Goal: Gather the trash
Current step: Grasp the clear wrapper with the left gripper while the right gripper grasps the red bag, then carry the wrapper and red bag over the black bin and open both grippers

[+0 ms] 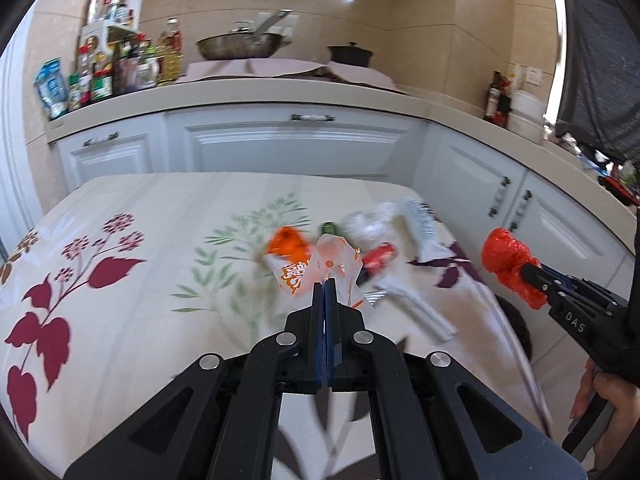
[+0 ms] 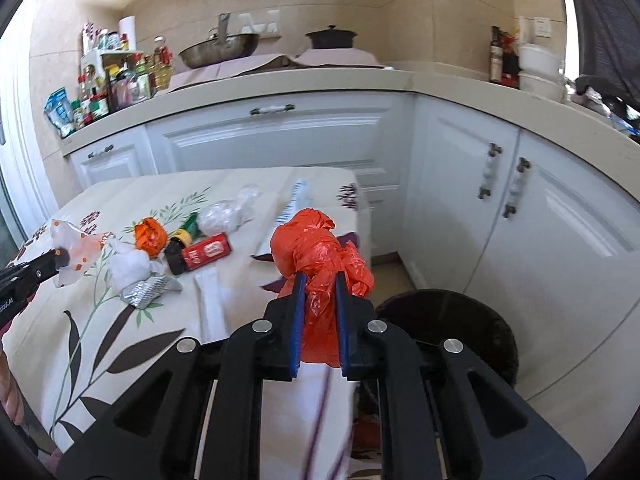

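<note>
The right gripper (image 2: 320,280) is clamped on a crumpled red bag (image 2: 316,248), which sticks up past the fingers. Just below and to its right, the dark bin (image 2: 460,320) is seen on the floor, so that hand is judged nearer for the drop. The left gripper (image 1: 325,286) is pinched tight on a thin spotted wrapper (image 1: 332,256). Farther off, more trash is left on the table (image 2: 120,320).
</note>
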Demonstrator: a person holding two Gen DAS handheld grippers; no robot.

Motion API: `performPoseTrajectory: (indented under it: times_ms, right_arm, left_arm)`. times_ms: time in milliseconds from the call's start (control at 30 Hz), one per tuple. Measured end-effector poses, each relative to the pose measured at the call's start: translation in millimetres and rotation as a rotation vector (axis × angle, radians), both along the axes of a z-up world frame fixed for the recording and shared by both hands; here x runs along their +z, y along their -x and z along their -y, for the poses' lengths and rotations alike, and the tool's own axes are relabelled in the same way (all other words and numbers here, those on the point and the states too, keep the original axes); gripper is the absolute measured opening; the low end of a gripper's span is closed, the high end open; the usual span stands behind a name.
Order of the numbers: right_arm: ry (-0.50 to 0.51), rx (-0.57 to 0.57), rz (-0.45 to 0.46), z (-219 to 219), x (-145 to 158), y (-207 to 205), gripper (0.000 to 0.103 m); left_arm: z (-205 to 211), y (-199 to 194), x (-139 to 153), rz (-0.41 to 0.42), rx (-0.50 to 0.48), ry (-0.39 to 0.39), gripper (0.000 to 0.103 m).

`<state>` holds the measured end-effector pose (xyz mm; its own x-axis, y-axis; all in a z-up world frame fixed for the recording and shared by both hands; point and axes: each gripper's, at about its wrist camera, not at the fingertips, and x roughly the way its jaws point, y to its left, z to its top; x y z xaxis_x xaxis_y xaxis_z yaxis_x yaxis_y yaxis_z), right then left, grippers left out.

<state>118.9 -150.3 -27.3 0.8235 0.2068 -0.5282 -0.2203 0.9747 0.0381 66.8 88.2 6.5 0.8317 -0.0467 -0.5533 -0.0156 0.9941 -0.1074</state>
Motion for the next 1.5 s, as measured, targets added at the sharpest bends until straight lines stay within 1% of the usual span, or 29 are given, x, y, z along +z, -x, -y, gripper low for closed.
performPoseTrajectory:
  times_ms: [467,633,900,1200,1500]
  right_arm:
    - [-0.044,-0.164,0.027,84,-1,12,0.013]
    - [-0.048,-0.212,0.033,109,-5,14,0.013]
    - [-0.061,-0.274,0.042,144,-14,10,0.013]
    - [-0.067,-0.317,0.037,172,-27,0,0.013]
    - [-0.078,-0.335,0.021,186,-40,-19,0.013]
  left_arm:
    - [107,-21,10,0.038,-0.196,-0.023,0.001]
    - [138,-32,10,0.039,-0.234,-0.027,0.001]
    - [191,-49,2,0.031,-0.301,-0.067,0.001]
    - [226,-68,-12,0.0,-0.336,-0.101,0.001]
    - [250,-84,-15,-0.006,-0.35,-0.116,0.001]
